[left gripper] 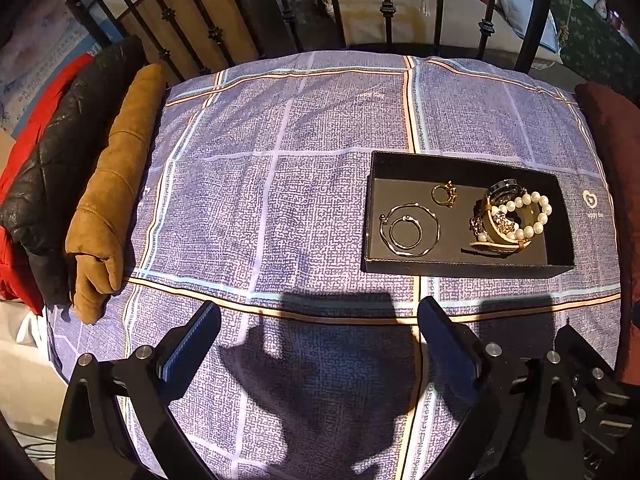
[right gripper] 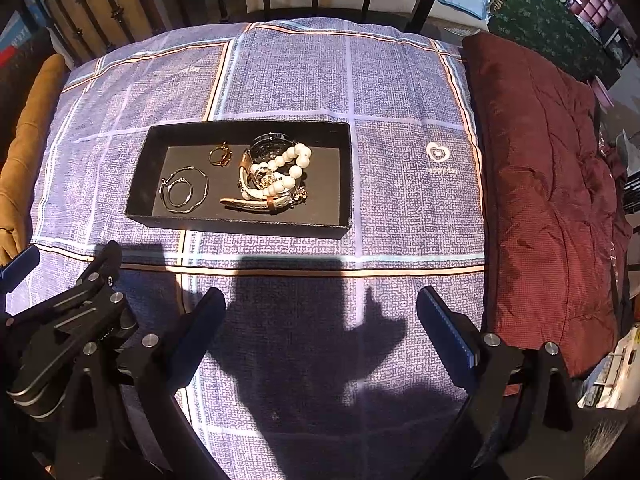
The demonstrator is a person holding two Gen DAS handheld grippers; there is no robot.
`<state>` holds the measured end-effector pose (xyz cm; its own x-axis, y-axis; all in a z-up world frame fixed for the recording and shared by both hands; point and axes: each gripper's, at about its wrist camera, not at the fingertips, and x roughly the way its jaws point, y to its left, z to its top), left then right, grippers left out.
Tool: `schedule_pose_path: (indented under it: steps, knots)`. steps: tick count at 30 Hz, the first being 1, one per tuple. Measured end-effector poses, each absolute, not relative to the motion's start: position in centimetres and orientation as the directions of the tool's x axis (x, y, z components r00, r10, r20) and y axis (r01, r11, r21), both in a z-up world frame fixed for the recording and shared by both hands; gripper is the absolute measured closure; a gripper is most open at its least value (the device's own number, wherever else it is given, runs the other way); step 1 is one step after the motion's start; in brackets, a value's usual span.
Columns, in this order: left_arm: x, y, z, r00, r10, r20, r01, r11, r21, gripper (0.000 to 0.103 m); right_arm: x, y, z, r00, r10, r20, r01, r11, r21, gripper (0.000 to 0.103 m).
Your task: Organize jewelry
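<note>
Jewelry box [right gripper: 240, 222] far on the cloth [right gripper: 400, 208], both grippers [left gripper: 318, 320] [right gripper: 320, 308] near, wide open, empty.

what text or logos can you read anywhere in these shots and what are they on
"happy day", faint and only partly legible, under a white heart logo printed on the blue plaid bedsheet, right of the black jewelry box.
Print on the papers at the left wrist view's far left edge: too blurred to read.
Nothing readable on the jewelry.
</note>
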<state>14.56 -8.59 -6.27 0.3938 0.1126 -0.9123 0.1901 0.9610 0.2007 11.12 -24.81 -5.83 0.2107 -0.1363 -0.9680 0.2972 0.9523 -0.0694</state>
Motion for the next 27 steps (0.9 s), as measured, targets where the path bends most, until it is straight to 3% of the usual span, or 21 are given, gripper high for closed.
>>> schedule_pose_path:
  steps: [19, 23, 27]
  knots:
    - [14.56, -8.13, -5.95, 0.395, 0.085, -0.915, 0.196, 0.965, 0.174, 0.007, 10.98, -24.57, -6.14, 0.205, -0.133, -0.970, 0.294, 0.953, -0.069, 0.006]
    - [14.51, -8.46, -6.31, 0.401, 0.145, -0.905, 0.195, 0.951, 0.239, 0.006, 10.89, -24.50, -6.51, 0.194, -0.132, -0.972, 0.286, 0.955, -0.072, 0.006]
    - [14.28, -8.45, -6.21, 0.404, 0.118, -0.907, 0.208, 0.954, 0.217, 0.006, 10.76, -24.45, -6.56, 0.198, -0.134, -0.971, 0.288, 0.955, -0.073, 0.006]
